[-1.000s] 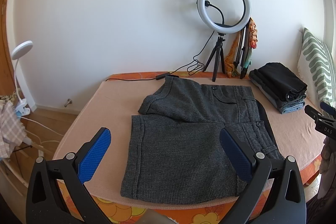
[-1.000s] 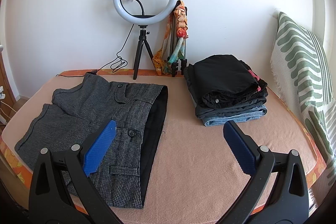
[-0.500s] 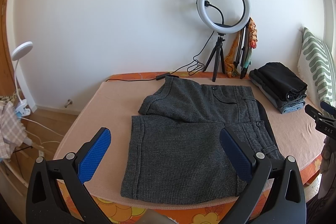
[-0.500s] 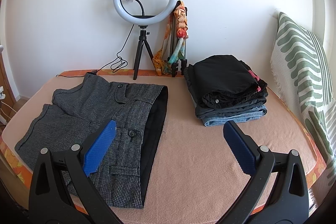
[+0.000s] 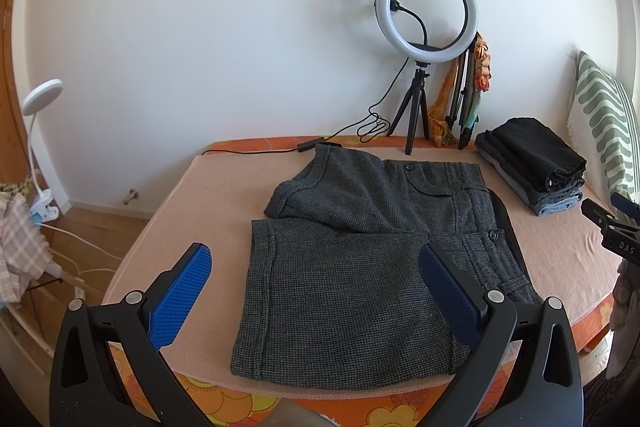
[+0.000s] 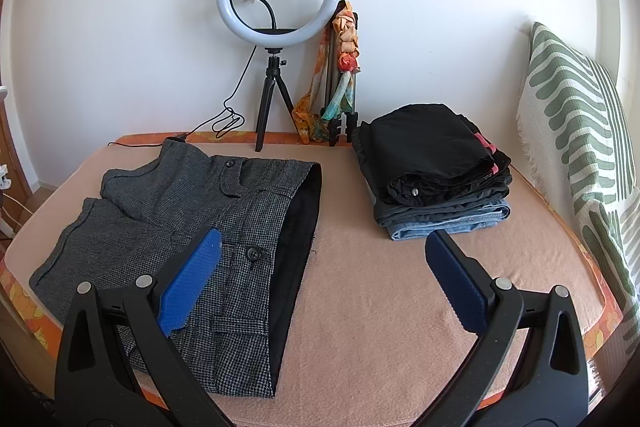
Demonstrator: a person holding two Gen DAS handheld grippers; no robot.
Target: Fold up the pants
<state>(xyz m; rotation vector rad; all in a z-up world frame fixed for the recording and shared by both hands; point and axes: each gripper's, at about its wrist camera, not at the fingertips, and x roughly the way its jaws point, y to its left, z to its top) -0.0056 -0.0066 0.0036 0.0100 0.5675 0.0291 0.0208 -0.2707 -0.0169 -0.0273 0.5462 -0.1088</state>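
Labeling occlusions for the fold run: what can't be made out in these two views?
- Grey shorts, left wrist view: near right corner hidden behind the left tongs.
- Shorts, right wrist view: near hem covered by the right tongs.
- Folded clothes stack: lower garments covered by the black one.

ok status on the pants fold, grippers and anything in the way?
Left gripper open, right gripper open, both empty. Grey shorts flat on the pink blanket, unfolded, far leg rumpled. Folded clothes stack beside, apart.
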